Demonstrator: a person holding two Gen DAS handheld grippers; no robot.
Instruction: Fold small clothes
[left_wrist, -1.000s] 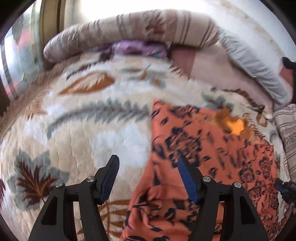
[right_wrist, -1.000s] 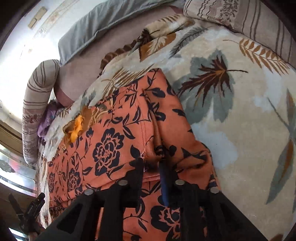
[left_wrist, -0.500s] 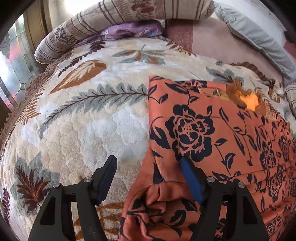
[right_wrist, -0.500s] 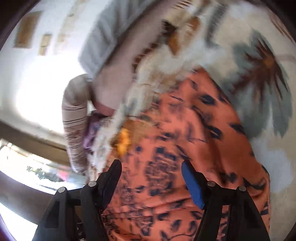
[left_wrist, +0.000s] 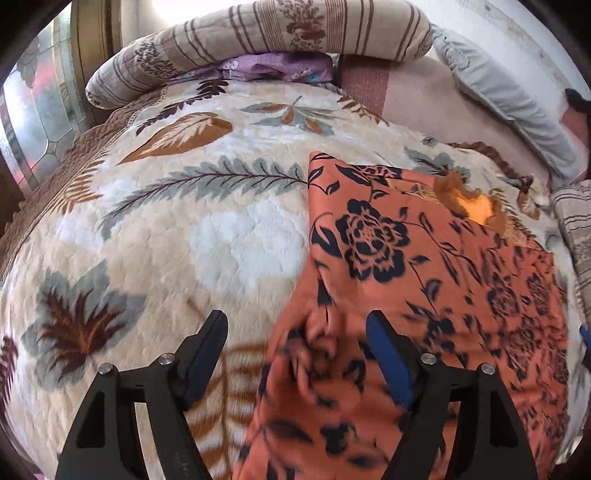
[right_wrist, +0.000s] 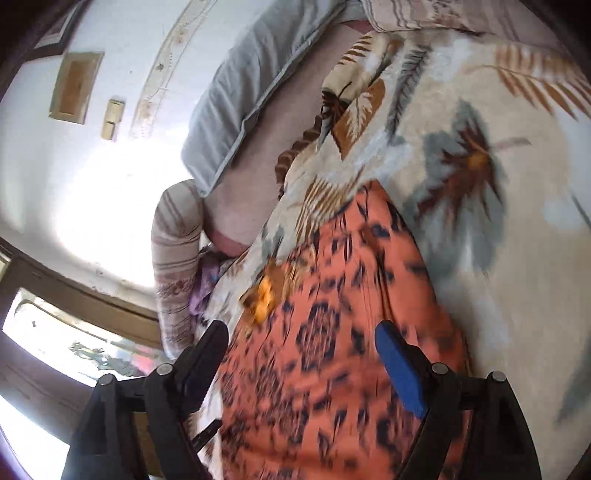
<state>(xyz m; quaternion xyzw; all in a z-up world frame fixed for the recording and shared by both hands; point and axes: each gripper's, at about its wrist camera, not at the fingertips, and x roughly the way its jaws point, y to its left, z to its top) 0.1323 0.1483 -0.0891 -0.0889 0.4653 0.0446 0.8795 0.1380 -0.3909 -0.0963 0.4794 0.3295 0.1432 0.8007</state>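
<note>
Lying flat on the leaf-print blanket (left_wrist: 229, 236), the orange floral garment (left_wrist: 424, 295) appears light, limp and crease-prone. Left gripper (left_wrist: 295, 354) and right gripper (right_wrist: 303, 362) hover spread, empty. Pinch the bunched near corner.

Left gripper (left_wrist: 297, 341): jaws spread wide, nothing held between them. Right gripper (right_wrist: 301, 352): jaws likewise spread wide, nothing gripped.
</note>
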